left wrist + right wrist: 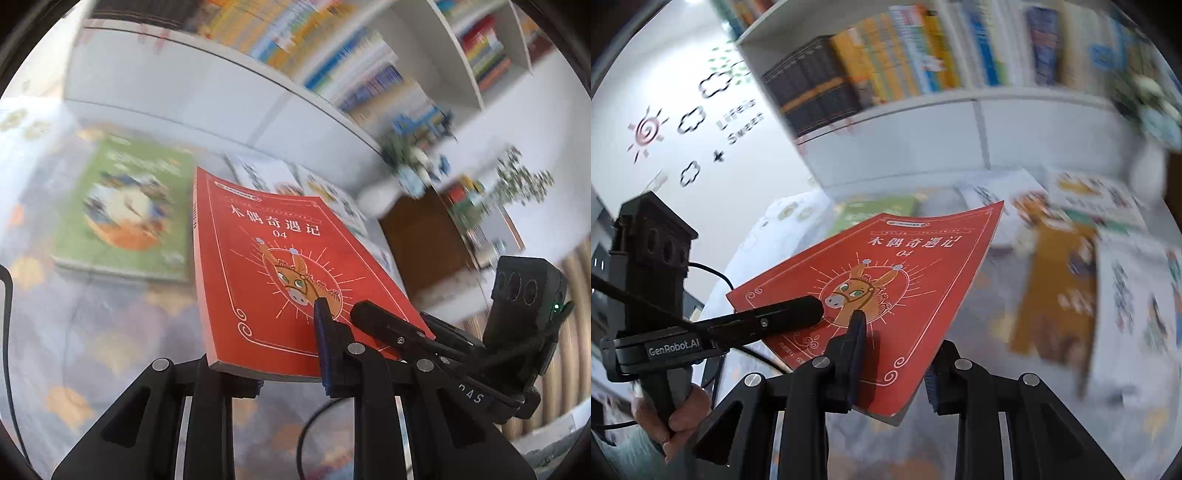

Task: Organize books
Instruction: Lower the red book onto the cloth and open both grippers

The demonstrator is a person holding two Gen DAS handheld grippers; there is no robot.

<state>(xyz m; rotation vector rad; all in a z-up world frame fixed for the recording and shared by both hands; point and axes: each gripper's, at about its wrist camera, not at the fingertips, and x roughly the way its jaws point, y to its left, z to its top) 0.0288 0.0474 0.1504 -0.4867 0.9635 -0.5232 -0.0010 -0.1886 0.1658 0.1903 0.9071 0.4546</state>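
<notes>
Both my jaws are clamped on the red book (pixel 280 273): my left gripper (pixel 291 363) bites its near edge, my right gripper (pixel 892 363) its near corner. The book is up in the air, mid-frame, thin and bendy, with a donkey on its cover. More books (pixel 1056 280) lie loose on the bench (pixel 110 350). I think most tidying is left.

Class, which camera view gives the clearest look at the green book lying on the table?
The left wrist view: the green book lies flat left of the red book, its whole cover visible though blurred. In the right wrist view only a green strip shows behind the red book.
</notes>
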